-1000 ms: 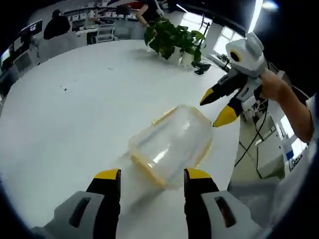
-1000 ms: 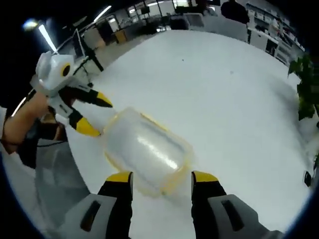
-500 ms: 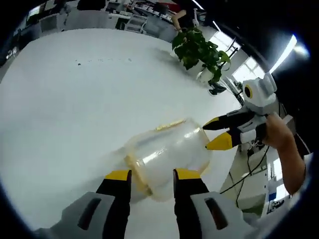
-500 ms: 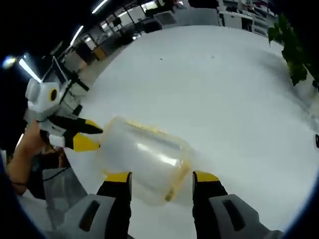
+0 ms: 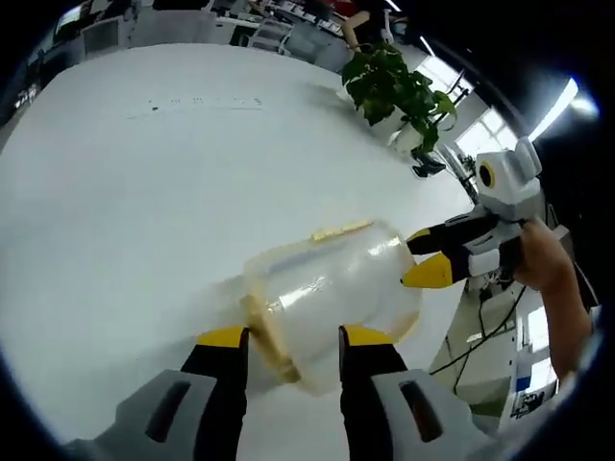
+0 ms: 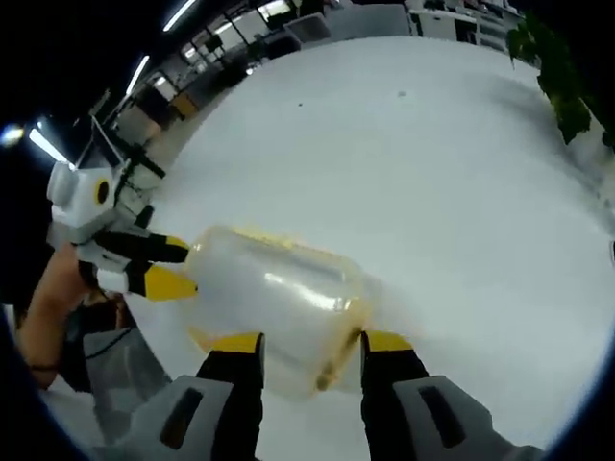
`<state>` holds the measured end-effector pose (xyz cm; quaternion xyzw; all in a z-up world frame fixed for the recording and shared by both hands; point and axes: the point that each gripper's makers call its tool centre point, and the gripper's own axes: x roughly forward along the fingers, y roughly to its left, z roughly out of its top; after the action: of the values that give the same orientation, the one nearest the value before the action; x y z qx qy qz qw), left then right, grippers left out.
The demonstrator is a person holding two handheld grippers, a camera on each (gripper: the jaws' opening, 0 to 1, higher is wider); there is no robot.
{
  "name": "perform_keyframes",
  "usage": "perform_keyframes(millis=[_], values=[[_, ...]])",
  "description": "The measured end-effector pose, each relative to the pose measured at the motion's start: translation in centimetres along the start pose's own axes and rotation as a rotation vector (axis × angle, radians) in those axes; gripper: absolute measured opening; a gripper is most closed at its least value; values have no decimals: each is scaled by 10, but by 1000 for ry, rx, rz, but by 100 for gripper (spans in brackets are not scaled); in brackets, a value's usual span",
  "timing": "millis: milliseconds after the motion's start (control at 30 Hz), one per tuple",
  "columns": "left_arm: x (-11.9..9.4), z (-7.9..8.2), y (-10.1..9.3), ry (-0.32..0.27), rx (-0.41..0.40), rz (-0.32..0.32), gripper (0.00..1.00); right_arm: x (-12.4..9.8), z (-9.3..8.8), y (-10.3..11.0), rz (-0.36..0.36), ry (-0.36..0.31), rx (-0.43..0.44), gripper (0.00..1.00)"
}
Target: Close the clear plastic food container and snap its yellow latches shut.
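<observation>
The clear plastic food container (image 5: 332,293) lies on the white surface (image 5: 125,182) between the two tools, its long axis running from one toward the other. The left tool (image 5: 291,338) stands narrowly apart, straddling the near end with its yellow latch (image 5: 261,327); whether it grips, I cannot tell. The right tool (image 6: 300,343) likewise brackets the opposite end, jaws partly apart. The left gripper view also shows a second yellow latch (image 5: 340,230) on the far side and a potted plant (image 5: 394,86) beyond.
</observation>
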<state>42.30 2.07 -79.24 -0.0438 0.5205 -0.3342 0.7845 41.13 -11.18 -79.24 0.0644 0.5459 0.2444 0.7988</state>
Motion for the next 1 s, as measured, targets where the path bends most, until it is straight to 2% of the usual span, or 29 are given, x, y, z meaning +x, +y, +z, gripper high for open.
perform_keyframes(millis=[167,300,333,367,400,433,467,500,533,667,1000], values=[[1,0,-1,10,7,-1,35,2,1,-1,-1,4,7,38],[1,-1,-2,-4,11,-6,30,3,1,-1,-3,12,0,36],[3,-2,-1,-7,-32,19,30,3,2,0,-3,13,-4,36],[6,-2,-4,-11,3,0,30,3,2,0,-2,16,-12,35],[7,-2,-5,-14,-1,-1,29,3,2,0,0,19,-4,34],[8,0,-5,-19,14,19,29,9,14,4,69,-33,-33,32],[10,2,-10,-24,-8,16,29,0,-1,2,48,55,50,32],[10,2,-12,-18,27,30,28,1,9,-1,45,11,38,32],[10,3,-11,-17,16,24,29,-3,8,1,26,21,-4,32],[13,4,-12,-5,8,5,29,1,6,1,-6,35,3,35],[10,2,-11,7,-4,-11,32,3,3,0,18,9,-13,38]])
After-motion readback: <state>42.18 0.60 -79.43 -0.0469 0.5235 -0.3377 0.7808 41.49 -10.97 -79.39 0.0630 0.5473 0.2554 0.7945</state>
